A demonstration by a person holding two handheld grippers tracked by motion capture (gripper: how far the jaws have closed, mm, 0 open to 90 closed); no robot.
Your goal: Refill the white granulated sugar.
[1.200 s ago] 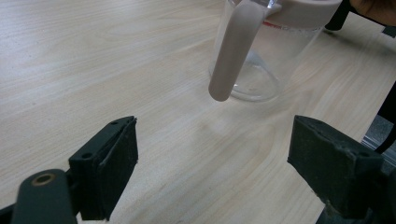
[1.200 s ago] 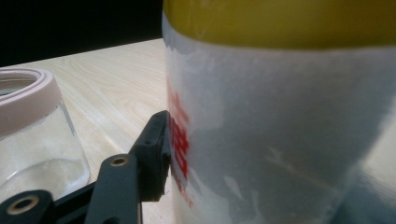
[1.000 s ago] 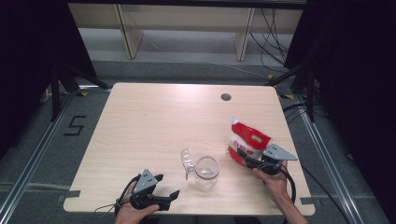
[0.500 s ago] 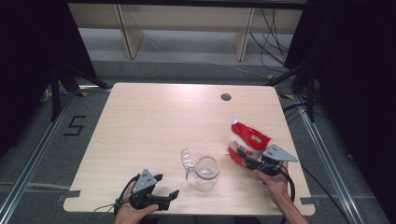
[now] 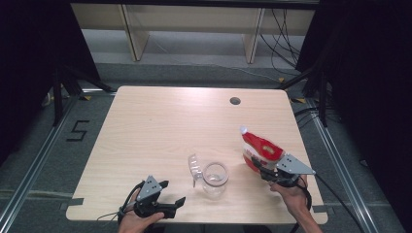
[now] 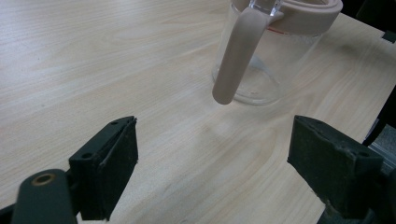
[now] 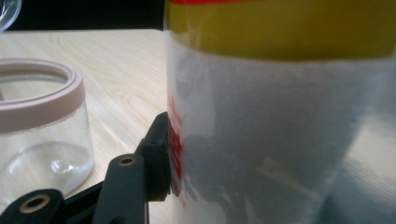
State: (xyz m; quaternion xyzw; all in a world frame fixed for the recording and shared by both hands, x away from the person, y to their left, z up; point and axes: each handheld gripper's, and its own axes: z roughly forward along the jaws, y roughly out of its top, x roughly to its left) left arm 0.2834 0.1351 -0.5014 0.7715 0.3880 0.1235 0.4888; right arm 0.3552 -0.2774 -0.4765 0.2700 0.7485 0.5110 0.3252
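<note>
Pale wood makes up the counter (image 5: 160, 131), and a small round hole (image 5: 235, 101) sits near its far edge. Dark curtains hang at both sides, and grey floor runs all around.

A clear glass jug (image 5: 214, 178) stands upright near the front of the counter. It has a pale rim, and its handle (image 6: 238, 51) hangs down the side that faces the left hand-held gripper (image 5: 171, 197). That gripper rests low at the front left corner. Its jaws are wide apart with bare wood between them, and the jug is a little way ahead of them.

The right hand-held gripper (image 5: 260, 170) is squeezing a soft pouch (image 5: 260, 149) at the right side of the counter. One black pad (image 7: 161, 156) presses on the pouch's side. The pouch is red on top with a white cap (image 5: 243, 130), and it leans toward the far left. Its bottom may be just off the counter, but that is hard to see. The jug is near it, not touching.
</note>
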